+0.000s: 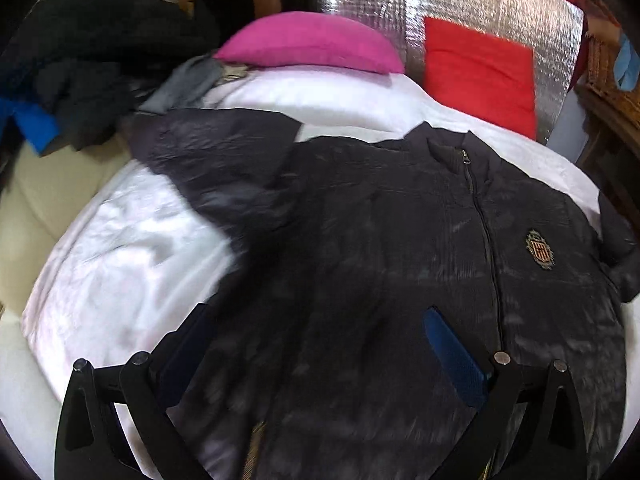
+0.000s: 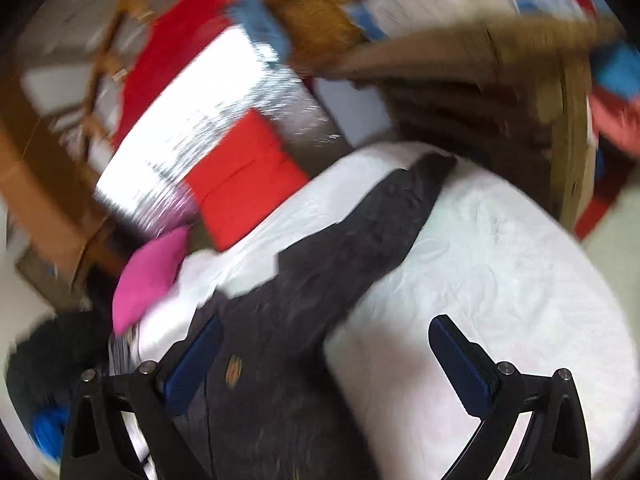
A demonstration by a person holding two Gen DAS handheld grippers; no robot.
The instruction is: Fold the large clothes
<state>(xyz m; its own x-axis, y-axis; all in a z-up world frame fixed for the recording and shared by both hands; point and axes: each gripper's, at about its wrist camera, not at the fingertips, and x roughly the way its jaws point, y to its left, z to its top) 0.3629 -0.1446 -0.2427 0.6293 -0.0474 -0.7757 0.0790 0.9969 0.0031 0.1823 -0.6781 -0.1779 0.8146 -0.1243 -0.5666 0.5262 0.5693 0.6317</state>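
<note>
I am looking at the jacket (image 1: 380,248) lying spread out, front side up, in the centre of the left wrist view, on a white sheet (image 1: 132,248). Its zipper (image 1: 486,240) is closed and a small badge (image 1: 539,249) is sitting on the chest at the right of the frame. One sleeve (image 1: 208,160) is stretching toward the upper left. In the right wrist view the other sleeve (image 2: 360,240) is running up toward the upper right. I judge that the folding is only starting: the jacket is laid flat, but no sleeve is folded in and the body is not doubled, so nearly all the work is remaining.

I am holding the left gripper (image 1: 316,324) low over the bottom part of the jacket, with its fingers wide apart and gripping nothing. The right gripper (image 2: 324,340) is also spread wide and empty, hanging above the place where the sleeve joins the body. This view is blurred, so small details are escaping me.

The sheet is wrinkled and looks soft, like a bed. A pink pillow (image 1: 316,42) and a red cushion (image 1: 480,76) are resting at the top of the frame against a silver foil panel (image 1: 460,0). A heap of dark clothes (image 1: 92,64) is waiting at the upper left.
</note>
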